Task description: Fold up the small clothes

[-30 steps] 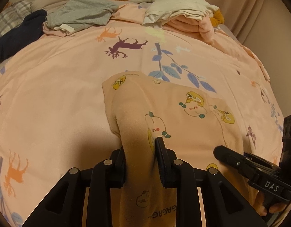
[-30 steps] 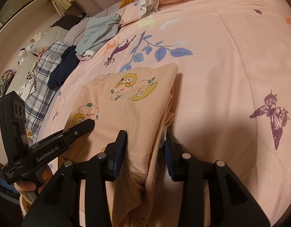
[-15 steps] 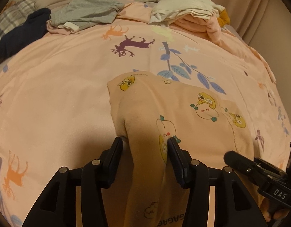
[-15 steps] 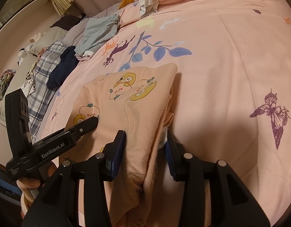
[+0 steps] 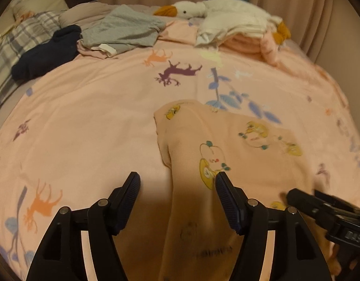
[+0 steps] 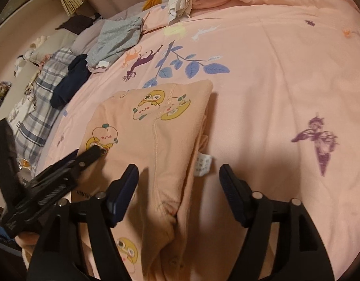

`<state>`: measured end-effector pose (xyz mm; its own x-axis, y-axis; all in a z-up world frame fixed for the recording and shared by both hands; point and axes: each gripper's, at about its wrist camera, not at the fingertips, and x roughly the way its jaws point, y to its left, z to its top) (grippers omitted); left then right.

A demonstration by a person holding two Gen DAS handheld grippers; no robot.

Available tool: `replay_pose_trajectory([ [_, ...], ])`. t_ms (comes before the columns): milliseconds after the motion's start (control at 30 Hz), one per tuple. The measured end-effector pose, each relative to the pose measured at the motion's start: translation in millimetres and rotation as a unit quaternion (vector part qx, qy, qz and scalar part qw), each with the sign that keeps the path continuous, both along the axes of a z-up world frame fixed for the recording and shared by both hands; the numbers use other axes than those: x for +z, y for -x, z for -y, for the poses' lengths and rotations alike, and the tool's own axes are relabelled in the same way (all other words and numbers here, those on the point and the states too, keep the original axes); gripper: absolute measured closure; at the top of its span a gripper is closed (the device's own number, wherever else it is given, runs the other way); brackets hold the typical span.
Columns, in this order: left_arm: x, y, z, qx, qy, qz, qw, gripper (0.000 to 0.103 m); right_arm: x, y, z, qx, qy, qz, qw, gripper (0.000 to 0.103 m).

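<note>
Left gripper (image 5: 177, 182): jaws wide apart, nothing clamped. A raised fold of the garment (image 5: 226, 145) runs up between them; the right-side pad sits at the fold's edge, contact uncertain, and the left-side pad is clear of the cloth, over the bedspread (image 5: 86, 117).

Right gripper (image 6: 178, 175): jaws wide apart, nothing clamped. The garment's (image 6: 156, 121) folded right edge lies between them, touching neither pad. White care label (image 6: 203, 165) sticks out from under that edge, between the jaws.

Garment: peach, cartoon fruit and duck prints, folded into a rough rectangle, lying on the pink printed bedspread (image 6: 273, 70) near the grippers. Near end runs off the bottom of both views.

Each gripper shows in the other's view: the right one (image 5: 329, 213) at lower right over the garment's near corner, blurred; the left one (image 6: 62, 171) at lower left with its tip over a print.

Far side of the bed: grey garment (image 5: 126, 30), navy garment (image 5: 46, 56), goose plush (image 5: 217, 9) on a stack of folded cloth (image 5: 240, 39). Plaid bedding (image 6: 39, 98) at left.
</note>
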<state>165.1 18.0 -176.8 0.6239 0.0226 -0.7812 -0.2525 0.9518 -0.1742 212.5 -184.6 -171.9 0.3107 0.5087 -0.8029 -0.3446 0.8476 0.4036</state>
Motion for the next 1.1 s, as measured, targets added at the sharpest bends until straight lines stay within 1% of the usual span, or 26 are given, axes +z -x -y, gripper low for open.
replay_pose_trajectory([
  [67,9,11,-9,-0.003,0.046,0.019,0.9988,0.028,9,2,3,0.001,0.002,0.002,1.0,0.022],
  [100,14,19,-16,-0.002,0.081,0.033,0.9962,0.027,17,4,7,0.003,-0.002,0.012,1.0,0.019],
  [167,25,33,-30,0.013,0.129,0.062,0.9896,0.02,31,9,13,-0.002,-0.009,0.039,0.999,0.014],
  [200,29,39,-33,0.023,0.137,0.073,0.9876,0.019,40,12,17,-0.01,-0.014,0.054,0.998,0.009],
  [233,36,47,-37,0.037,0.141,0.087,0.9854,0.015,46,14,20,-0.017,-0.02,0.065,0.998,0.006],
  [267,41,51,-38,0.041,0.142,0.095,0.9845,0.011,54,17,24,-0.024,-0.032,0.074,0.996,0.001],
  [333,52,60,-38,0.024,0.15,0.115,0.9816,0.008,67,22,29,-0.023,-0.071,0.082,0.994,0.0],
  [400,58,69,-36,-0.009,0.171,0.132,0.9764,0.005,77,27,31,-0.001,-0.123,0.085,0.989,0.0],
  [433,59,73,-33,-0.019,0.175,0.133,0.9752,0.005,82,30,31,0.021,-0.164,0.088,0.982,0.0],
  [467,58,78,-27,-0.029,0.174,0.134,0.9751,0.005,84,33,31,0.032,-0.19,0.092,0.977,0.002],
  [533,54,87,-16,-0.057,0.161,0.137,0.9757,0.005,87,36,29,0.06,-0.242,0.093,0.964,0.006],
  [567,51,91,-10,-0.07,0.16,0.142,0.9744,0.005,86,35,26,0.071,-0.25,0.088,0.962,0.013],
  [600,46,96,-5,-0.084,0.16,0.146,0.9727,0.005,84,35,23,0.079,-0.252,0.082,0.961,0.022],
  [633,38,98,3,-0.094,0.152,0.137,0.9743,0.005,82,34,19,0.083,-0.252,0.076,0.961,0.025],
  [667,32,98,9,-0.097,0.144,0.127,0.9767,0.005,79,34,16,0.086,-0.253,0.069,0.961,0.03],
  [700,27,97,12,-0.101,0.139,0.118,0.9781,0.005,74,33,12,0.089,-0.252,0.06,0.962,0.038],
  [733,22,94,15,-0.105,0.135,0.109,0.9792,0.007,69,32,6,0.093,-0.248,0.05,0.963,0.042],
  [800,11,86,20,-0.115,0.132,0.087,0.9807,0.009,56,29,-5,0.1,-0.227,0.029,0.968,0.057],
  [833,5,81,20,-0.114,0.134,0.076,0.9815,0.009,49,29,-12,0.104,-0.209,0.018,0.972,0.059],
  [900,-15,67,18,-0.096,0.131,0.022,0.9864,0.01,33,29,-16,0.108,-0.167,-0.004,0.98,0.067],
  [933,-25,62,18,-0.086,0.127,-0.002,0.9881,0.014,22,28,-19,0.106,-0.139,-0.02,0.984,0.068],
  [967,-28,62,20,-0.082,0.114,-0.003,0.99,0.015,9,26,-21,0.101,-0.116,-0.037,0.987,0.068],
  [1000,-27,63,25,-0.092,0.088,0.002,0.9919,0.015,-3,25,-20,0.096,-0.096,-0.054,0.989,0.076],
  [1033,-26,64,31,-0.103,0.066,-0.003,0.9925,0.015,-9,23,-18,0.093,-0.087,-0.063,0.99,0.084],
  [1067,-27,64,40,-0.118,0.026,-0.014,0.9925,0.015,-14,20,-13,0.087,-0.081,-0.062,0.991,0.1],
  [1100,-28,62,44,-0.125,0.002,-0.017,0.992,0.015,-17,19,-6,0.081,-0.073,-0.061,0.992,0.103],
])
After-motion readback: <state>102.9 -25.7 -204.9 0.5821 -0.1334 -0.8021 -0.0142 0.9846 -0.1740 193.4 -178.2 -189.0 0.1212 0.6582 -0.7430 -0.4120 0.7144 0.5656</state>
